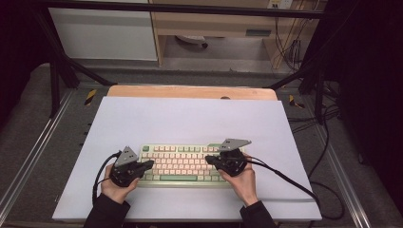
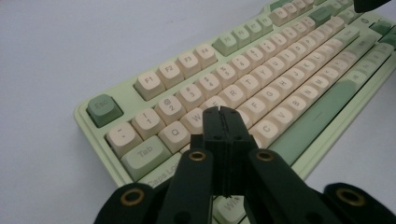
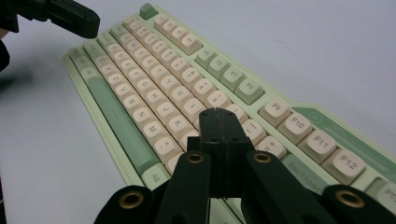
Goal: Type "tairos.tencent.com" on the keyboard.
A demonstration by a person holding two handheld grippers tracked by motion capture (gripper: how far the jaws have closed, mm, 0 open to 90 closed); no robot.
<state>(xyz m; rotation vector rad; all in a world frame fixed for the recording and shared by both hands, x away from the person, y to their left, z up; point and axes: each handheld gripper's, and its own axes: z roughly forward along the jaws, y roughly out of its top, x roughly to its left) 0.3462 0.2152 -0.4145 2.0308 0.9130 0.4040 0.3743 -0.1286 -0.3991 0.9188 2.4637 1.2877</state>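
Observation:
A pale green keyboard (image 1: 183, 164) with cream and green keys lies on the white sheet near the table's front. My left gripper (image 1: 148, 165) hovers over its left end, jaws shut with nothing between them. In the left gripper view the closed gripper (image 2: 222, 111) hangs over the keyboard (image 2: 261, 84) around the W and S keys. My right gripper (image 1: 210, 161) is over the right half, also shut and empty. In the right gripper view that gripper (image 3: 217, 112) sits above the keyboard (image 3: 154, 93) near the L and P keys, with the other gripper (image 3: 86, 25) at the top left.
The white sheet (image 1: 190, 118) covers a wooden tabletop (image 1: 190, 91). Black cables (image 1: 294, 183) trail from both grippers across the sheet. A black frame with legs (image 1: 54, 80) surrounds the table, and more cables lie on the floor at right.

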